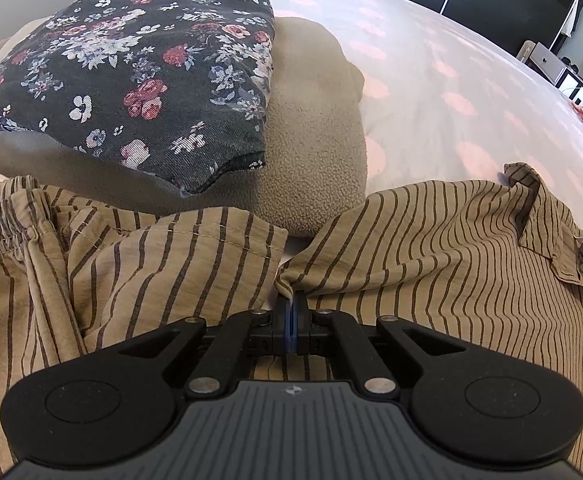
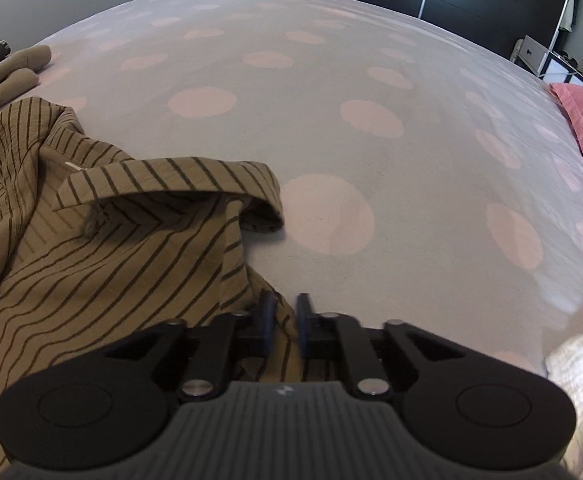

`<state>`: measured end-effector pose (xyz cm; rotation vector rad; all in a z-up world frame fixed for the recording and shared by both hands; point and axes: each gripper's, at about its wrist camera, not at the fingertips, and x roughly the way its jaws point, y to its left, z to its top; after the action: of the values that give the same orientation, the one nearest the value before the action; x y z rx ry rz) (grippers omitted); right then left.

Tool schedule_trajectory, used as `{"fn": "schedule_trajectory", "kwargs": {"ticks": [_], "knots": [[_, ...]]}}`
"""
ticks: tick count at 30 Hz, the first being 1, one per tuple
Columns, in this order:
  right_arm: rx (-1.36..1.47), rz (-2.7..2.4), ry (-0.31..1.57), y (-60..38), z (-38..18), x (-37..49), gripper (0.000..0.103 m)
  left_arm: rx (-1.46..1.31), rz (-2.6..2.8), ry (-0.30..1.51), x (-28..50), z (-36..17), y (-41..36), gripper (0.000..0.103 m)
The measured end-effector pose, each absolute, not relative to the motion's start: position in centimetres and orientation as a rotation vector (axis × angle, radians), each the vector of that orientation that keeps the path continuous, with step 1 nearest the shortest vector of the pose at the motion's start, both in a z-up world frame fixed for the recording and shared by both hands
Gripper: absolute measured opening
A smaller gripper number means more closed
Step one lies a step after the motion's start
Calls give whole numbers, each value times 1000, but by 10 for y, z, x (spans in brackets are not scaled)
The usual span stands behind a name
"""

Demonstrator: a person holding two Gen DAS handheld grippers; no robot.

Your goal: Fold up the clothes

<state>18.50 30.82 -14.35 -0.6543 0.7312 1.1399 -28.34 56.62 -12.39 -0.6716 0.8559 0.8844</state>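
Tan, dark-striped, thin woven collared shirt (image 1: 431, 248) spread rumpled across the lower half of the left wrist frame, on a pale bed cover with pink dots (image 2: 331, 128); collar (image 2: 171, 184) at centre left of the right wrist frame. Left gripper (image 1: 290, 300) closed tight on a pinched ridge of shirt cloth at lower centre; right gripper (image 2: 284, 316) parted, straddling the shirt's edge, not clamped. Judged light, limp, easily creased, liable to slide and sag between holds; best taken at seams, hem or shoulder, both sides level. Folded dark floral garment (image 1: 139, 72) stacked on beige fleece (image 1: 311, 152), upper left.
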Motion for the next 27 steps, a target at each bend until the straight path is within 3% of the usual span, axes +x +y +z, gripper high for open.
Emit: {"fn": "schedule_trajectory", "kwargs": {"ticks": [8,11,16,18,19,27], "knots": [[-595,871,649,323,-140,213,0,-666,882,863,-283,-126,569,0],[-455,877,750,318,-133,232,1,-670,879,862,-283,-127,570,0],[-429,1088,777,317,-122,216,7,-677,876,861,-280,-130,570,0],[-467,1144,749,321,-122,203,22,-675,875,861,-280,-130,569,0],[-484,1169,743,324,-123,198,23,-675,874,861,-280,-130,569,0],[-530,1093,703,342,-131,186,19,-684,871,857,-281,-129,569,0]]}}
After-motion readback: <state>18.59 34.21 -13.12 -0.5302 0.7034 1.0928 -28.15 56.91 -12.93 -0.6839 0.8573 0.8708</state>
